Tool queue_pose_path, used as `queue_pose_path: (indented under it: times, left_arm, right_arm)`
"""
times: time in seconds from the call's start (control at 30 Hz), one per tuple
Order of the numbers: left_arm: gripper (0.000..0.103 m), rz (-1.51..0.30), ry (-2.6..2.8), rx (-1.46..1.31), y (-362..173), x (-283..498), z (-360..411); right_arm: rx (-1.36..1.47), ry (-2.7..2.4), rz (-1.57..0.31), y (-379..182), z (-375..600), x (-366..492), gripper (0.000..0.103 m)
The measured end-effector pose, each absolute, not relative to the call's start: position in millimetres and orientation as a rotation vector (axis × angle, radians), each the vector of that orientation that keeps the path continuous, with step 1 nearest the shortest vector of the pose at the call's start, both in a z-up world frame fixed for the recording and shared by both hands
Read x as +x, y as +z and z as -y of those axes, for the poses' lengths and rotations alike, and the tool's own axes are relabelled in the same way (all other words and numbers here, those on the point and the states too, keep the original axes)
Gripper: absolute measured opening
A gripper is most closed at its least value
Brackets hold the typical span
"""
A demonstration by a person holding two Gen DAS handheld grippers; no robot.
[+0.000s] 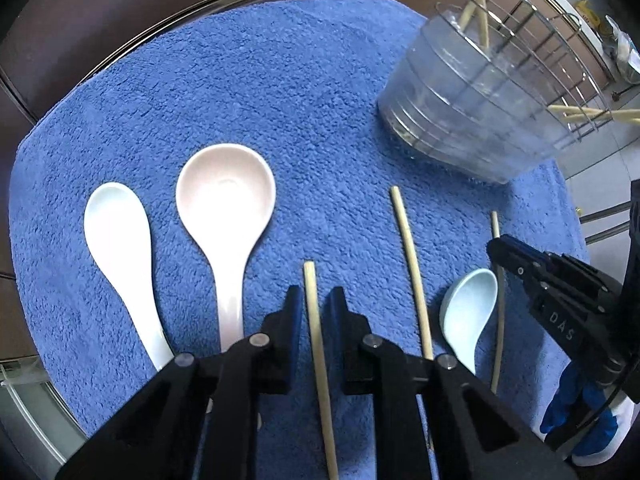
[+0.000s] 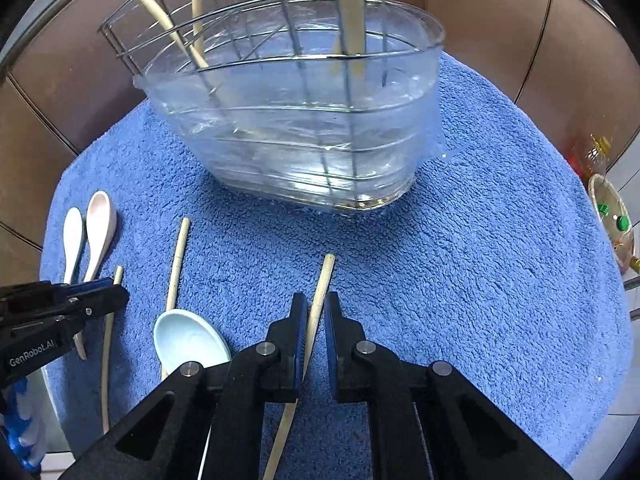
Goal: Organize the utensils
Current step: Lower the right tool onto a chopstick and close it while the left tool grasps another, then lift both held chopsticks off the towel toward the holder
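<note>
Down on the blue terry towel (image 1: 280,92), the utensils lie in a loose row. From the left wrist view, a white ceramic spoon (image 1: 116,248) lies furthest left, bowl up, with a larger pale pink ceramic spoon (image 1: 226,204) just beside it, both glossy and with handles running toward the camera. Next come 3 pale bamboo chopsticks, thin and slightly bowed, all roughly parallel. The left chopstick (image 1: 316,336) runs between the jaws of the left gripper (image 1: 314,300), which are clenched close about it; the pads look to be pressing its sides. The middle chopstick (image 1: 412,272) lies free on the towel. A small light blue spoon (image 1: 470,308) rests between the middle chopstick and the right chopstick (image 2: 320,300).

From the right wrist view, the right gripper (image 2: 316,306) has its jaws drawn in on the right chopstick, whose tip pokes out beyond them and whose length passes under the gripper body.

At the back of the towel stands a wire utensil basket (image 2: 280,40) set in a clear plastic drip tray (image 2: 300,140). Several more bamboo chopsticks (image 2: 168,24) lean upright inside it. Brown tiled wall (image 2: 72,72) lies behind it.
</note>
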State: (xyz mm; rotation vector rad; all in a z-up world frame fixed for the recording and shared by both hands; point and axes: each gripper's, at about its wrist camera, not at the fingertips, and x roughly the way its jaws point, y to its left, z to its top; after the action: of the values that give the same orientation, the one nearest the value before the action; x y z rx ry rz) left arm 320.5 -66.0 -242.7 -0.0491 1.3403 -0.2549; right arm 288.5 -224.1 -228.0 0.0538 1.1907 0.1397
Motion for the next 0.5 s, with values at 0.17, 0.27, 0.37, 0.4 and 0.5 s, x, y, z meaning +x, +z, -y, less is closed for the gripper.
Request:
queue_pose_path:
  times: [0.17, 0.27, 0.37, 0.4, 0.5]
  left_arm:
    - [0.01, -1.334, -0.233, -0.042, -244.0, 325.9, 73.9]
    - [0.009, -1.326, -0.224, -0.056, -244.9, 323.8, 74.4]
    - [0.005, -1.297, -0.228, -0.085, -246.6, 317.7, 67.1]
    - [0.005, -1.287, -0.23, -0.093, -246.3, 315.8, 63.8]
    - [0.005, -1.247, -0.228, -0.099, -245.3, 305.7, 59.8]
  right_arm:
    - [0.08, 0.137, -1.196, -228.9, 223.9, 289.4, 0.008]
    - [0.095, 0.144, -1.199, -228.6, 228.4, 288.2, 0.007]
    - [0.122, 0.167, -1.187, -223.8, 239.0, 286.0, 0.006]
    - [0.128, 0.176, -1.178, -222.0, 241.1, 281.8, 0.006]
    - [0.13, 0.205, -1.142, -213.8, 244.7, 268.5, 0.006]
